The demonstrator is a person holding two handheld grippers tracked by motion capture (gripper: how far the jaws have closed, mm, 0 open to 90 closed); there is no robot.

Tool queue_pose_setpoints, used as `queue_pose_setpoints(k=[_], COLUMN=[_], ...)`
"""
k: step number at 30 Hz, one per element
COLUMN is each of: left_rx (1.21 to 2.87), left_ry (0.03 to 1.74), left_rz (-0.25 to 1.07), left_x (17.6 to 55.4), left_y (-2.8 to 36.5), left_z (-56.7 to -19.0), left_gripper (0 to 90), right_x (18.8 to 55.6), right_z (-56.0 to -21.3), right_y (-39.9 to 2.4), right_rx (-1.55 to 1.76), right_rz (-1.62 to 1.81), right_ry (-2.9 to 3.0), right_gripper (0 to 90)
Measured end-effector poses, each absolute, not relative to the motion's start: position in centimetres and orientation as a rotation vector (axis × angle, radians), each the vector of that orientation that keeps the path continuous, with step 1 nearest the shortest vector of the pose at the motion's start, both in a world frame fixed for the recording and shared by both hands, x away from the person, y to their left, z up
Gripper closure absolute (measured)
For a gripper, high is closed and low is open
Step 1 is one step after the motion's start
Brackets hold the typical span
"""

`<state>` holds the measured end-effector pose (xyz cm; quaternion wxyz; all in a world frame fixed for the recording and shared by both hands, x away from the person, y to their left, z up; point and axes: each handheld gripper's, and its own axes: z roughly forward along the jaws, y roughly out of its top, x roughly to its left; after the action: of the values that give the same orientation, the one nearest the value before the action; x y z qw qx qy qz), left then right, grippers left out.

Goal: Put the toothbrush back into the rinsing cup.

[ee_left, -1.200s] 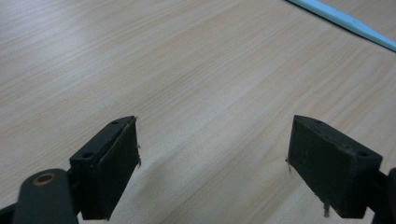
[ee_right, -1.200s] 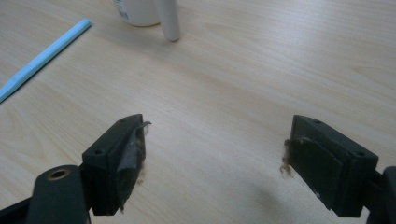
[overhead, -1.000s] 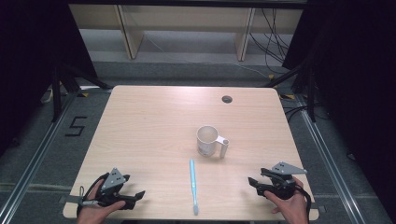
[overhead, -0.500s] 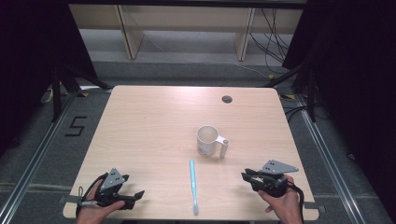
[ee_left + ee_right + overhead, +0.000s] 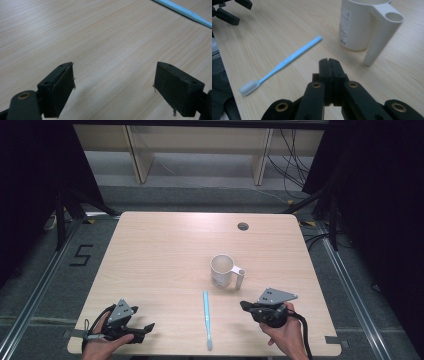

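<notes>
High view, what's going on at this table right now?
A person holds a claw in each hand at the near edge of a wooden table. The left claw is open over bare wood; the right claw is shut and empty, pointing toward a blue toothbrush lying flat. A white mug stands upright beyond it. Nothing is gripped.

This looks like a lab or recording studio rather than a home. A pale wood-grain rectangular worktop (image 5: 165,255) with a round cable grommet hole (image 5: 243,226) near its far edge stands on a grey carpeted floor (image 5: 200,195), flanked by black curtains (image 5: 35,180) on both sides. Metal floor rails (image 5: 30,300) run along the left and right edges of the worktop, and a black number "5" marking (image 5: 81,255) sits on the floor by the left edge. Loose black cables (image 5: 292,150) hang beyond the far right corner, beside bare light wooden shelving (image 5: 200,140).
</notes>
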<state>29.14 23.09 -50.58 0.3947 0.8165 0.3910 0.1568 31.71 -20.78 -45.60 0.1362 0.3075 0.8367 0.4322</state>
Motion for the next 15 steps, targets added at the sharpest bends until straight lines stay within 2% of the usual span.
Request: queue_pose_setpoints(k=[15], left_rx=[2.066], left_ry=[0.984], left_rz=[0.396], left_x=[29.4], left_y=[23.0], left_z=[-50.6], left_gripper=[15.8], right_x=[33.8], right_z=[-46.7], right_y=[-14.0], right_rx=[0.762], right_rz=[1.195], right_ry=[2.544], right_gripper=[90.0])
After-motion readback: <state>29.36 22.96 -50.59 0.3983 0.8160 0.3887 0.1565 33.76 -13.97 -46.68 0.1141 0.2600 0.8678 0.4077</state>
